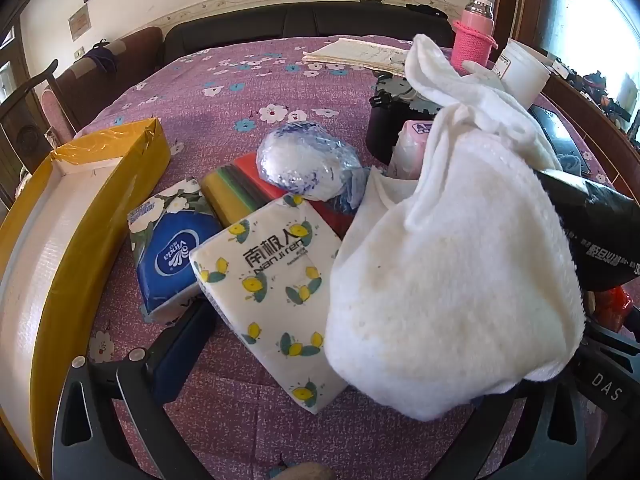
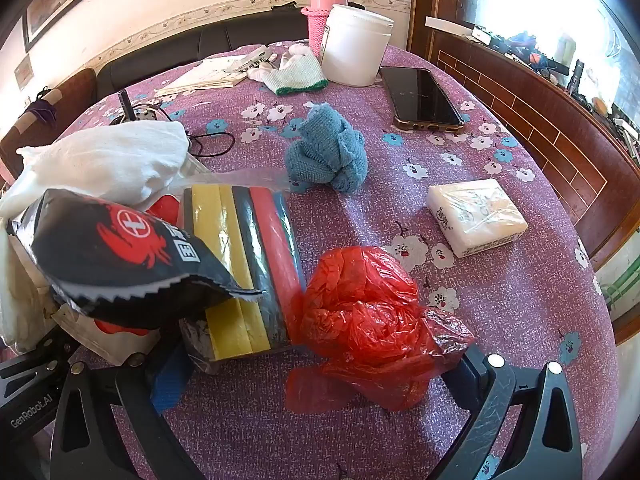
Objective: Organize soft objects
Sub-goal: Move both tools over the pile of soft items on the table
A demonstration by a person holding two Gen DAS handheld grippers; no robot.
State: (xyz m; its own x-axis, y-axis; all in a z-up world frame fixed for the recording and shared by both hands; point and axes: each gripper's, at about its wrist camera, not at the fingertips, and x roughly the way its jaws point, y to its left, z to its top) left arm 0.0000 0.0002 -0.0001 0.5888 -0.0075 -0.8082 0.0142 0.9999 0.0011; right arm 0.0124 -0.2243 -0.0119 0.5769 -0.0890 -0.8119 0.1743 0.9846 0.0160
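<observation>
My left gripper (image 1: 332, 344) is open over the purple flowered table; a white fluffy towel (image 1: 452, 280) hangs over its right finger, hiding it. Between the fingers lies a lemon-print tissue pack (image 1: 276, 292), with a blue Vinda tissue pack (image 1: 172, 248) to its left. A striped sponge pack (image 1: 240, 192) and a blue-and-silver plastic ball (image 1: 304, 164) lie behind. My right gripper (image 2: 316, 376) is open around a crumpled red plastic bag (image 2: 368, 324), beside the sponge pack (image 2: 244, 264). A black snack bag (image 2: 116, 252) and the white towel (image 2: 108, 164) lie at the left.
An open yellow box (image 1: 52, 240) stands at the left of the table. A blue knotted towel (image 2: 326, 156), a wrapped white tissue pack (image 2: 476, 216), a phone (image 2: 424, 96), a white jar (image 2: 356, 44), a pink flask (image 2: 326, 8) and a glove (image 2: 296, 72) lie farther back.
</observation>
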